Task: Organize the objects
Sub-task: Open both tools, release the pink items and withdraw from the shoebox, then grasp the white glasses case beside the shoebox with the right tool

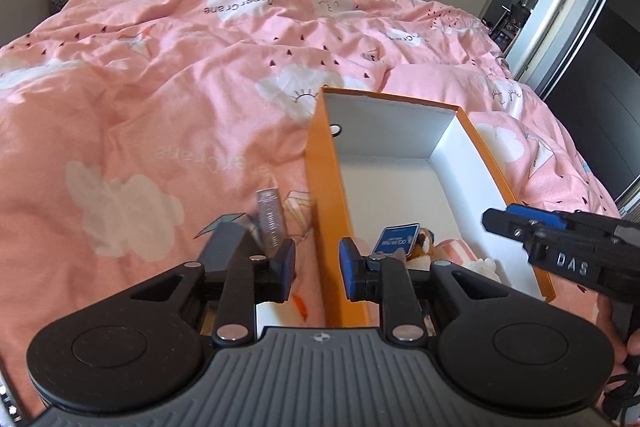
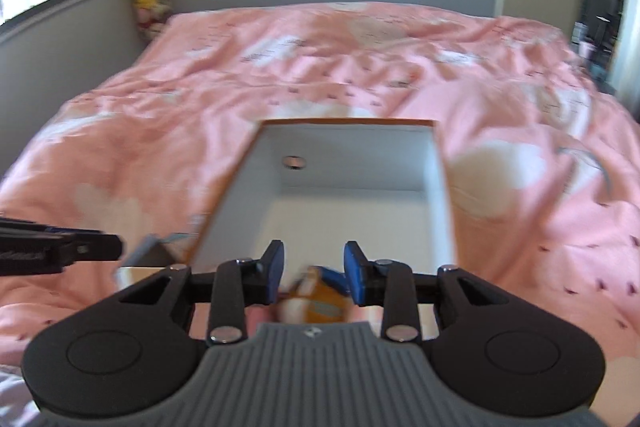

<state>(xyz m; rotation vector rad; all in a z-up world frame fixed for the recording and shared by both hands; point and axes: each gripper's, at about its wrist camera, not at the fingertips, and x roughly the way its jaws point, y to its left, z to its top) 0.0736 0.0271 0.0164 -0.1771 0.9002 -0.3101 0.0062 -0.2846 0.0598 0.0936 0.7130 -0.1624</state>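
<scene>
"PaperCrane" printed on pink duvet (image 1: 168,75); "DAS" on right gripper (image 1: 496,217)

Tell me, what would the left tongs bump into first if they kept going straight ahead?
Probably the orange box: its near left wall runs right between the open left tongs. The clear cylinder lies just left of that line, though depth is hard to judge.

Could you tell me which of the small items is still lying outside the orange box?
The silvery ridged cylinder on the duvet left of the orange box; the blue card sits inside.
</scene>
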